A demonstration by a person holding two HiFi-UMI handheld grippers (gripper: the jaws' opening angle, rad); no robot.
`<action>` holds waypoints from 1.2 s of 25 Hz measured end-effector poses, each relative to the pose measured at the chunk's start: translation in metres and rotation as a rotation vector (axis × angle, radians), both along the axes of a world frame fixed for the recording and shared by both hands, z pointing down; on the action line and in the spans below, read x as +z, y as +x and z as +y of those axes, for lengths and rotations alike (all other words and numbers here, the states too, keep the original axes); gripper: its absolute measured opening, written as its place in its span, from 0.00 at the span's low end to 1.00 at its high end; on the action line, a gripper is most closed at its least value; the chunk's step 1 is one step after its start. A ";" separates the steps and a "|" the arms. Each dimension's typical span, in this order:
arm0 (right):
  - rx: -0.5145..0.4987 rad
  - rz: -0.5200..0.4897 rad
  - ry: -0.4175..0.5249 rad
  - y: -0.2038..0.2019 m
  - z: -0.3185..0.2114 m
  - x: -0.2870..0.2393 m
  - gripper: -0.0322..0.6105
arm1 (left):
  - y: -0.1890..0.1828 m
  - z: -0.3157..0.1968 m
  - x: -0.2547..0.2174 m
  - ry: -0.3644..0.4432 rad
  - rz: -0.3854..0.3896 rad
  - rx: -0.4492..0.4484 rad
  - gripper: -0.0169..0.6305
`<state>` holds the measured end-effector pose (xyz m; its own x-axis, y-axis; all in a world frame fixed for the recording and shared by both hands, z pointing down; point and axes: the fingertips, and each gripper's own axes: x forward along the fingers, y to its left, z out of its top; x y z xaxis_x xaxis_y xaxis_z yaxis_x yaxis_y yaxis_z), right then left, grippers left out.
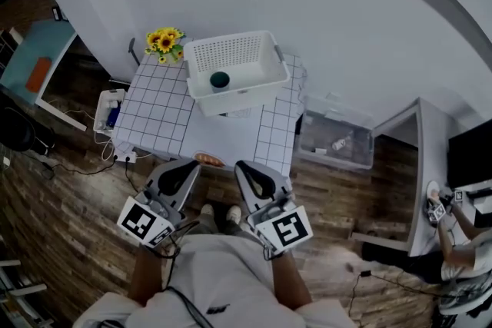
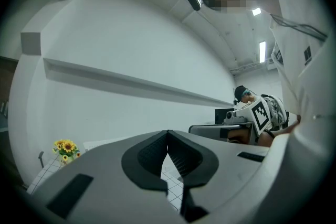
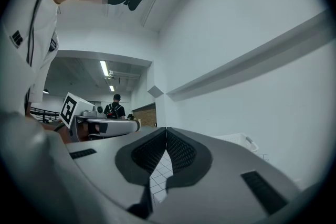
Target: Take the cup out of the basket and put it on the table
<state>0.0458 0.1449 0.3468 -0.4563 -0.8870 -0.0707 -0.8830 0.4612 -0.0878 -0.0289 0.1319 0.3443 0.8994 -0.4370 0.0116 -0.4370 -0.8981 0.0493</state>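
Jaws together and empty on left gripper [image 2: 168, 132] and right gripper [image 3: 166, 129]; reaching hasn't begun, so next, open one over the tabletop [image 1: 157, 107] toward the cup [image 1: 220, 79] in the basket [image 1: 240, 97].

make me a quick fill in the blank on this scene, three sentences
1. The dark green round cup lies ____ the white perforated plastic basket.
2. The yellow sunflower bunch stands at the far ____ corner of the white grid-tiled table.
3. The left gripper and the right gripper both have their jaws ____, holding nothing.
Missing words: inside; left; shut
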 end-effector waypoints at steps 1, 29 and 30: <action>-0.001 -0.004 0.001 0.002 -0.002 0.000 0.07 | 0.002 -0.002 0.000 0.002 -0.004 -0.003 0.04; 0.049 0.034 -0.045 0.000 -0.170 0.011 0.07 | 0.003 -0.176 0.008 -0.017 0.005 0.043 0.04; 0.055 0.038 -0.046 -0.002 -0.177 0.011 0.07 | 0.001 -0.183 0.008 -0.017 0.006 0.050 0.04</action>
